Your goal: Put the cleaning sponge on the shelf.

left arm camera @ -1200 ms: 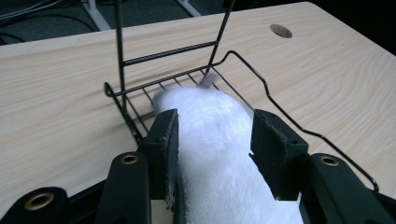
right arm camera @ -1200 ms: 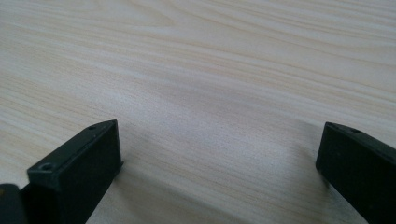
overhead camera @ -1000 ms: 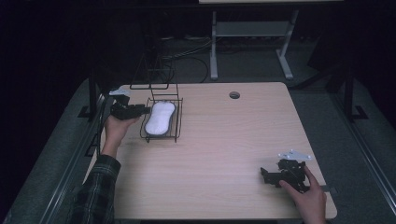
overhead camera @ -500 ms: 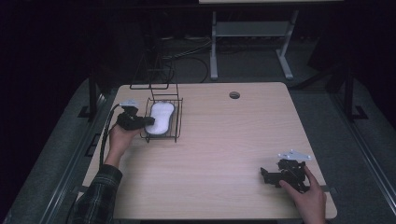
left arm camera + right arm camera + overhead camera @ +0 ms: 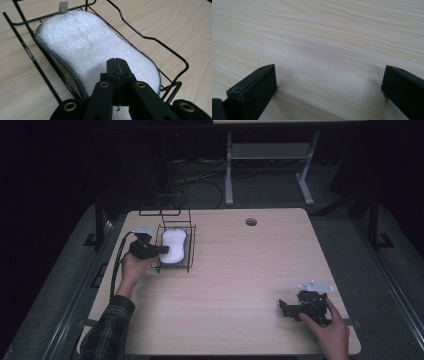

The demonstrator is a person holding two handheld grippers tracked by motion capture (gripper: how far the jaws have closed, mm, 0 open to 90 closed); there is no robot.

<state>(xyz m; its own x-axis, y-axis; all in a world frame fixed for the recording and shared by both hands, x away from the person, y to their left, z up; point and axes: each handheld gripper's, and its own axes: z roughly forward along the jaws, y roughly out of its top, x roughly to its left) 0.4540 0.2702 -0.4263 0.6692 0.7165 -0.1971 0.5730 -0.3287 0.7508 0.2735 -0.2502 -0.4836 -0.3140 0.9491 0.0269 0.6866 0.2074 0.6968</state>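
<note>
A pale wooden table [image 5: 235,285] is standing in a dark room. At its ten o'clock, a white sponge [image 5: 95,52] is lying in a black wire basket [image 5: 192,247]; the left gripper [image 5: 117,65], fingers pressed together, is hovering over it. At five o'clock, the right gripper [image 5: 329,87] is resting, fingers wide apart.

In the left gripper view the left tool [image 5: 117,65] covers the near end of the white sponge [image 5: 95,47], and the wire basket [image 5: 155,41] runs off the top and bottom edges. The small white tag [image 5: 63,7] at the sponge's far end is cut by the top edge (any print on it is unreadable). In the right gripper view the right tool [image 5: 329,82] has both jaws cropped at the bottom, one also at the right edge. In the high view the counter [image 5: 240,270] loses its near corners to darkness.
</note>
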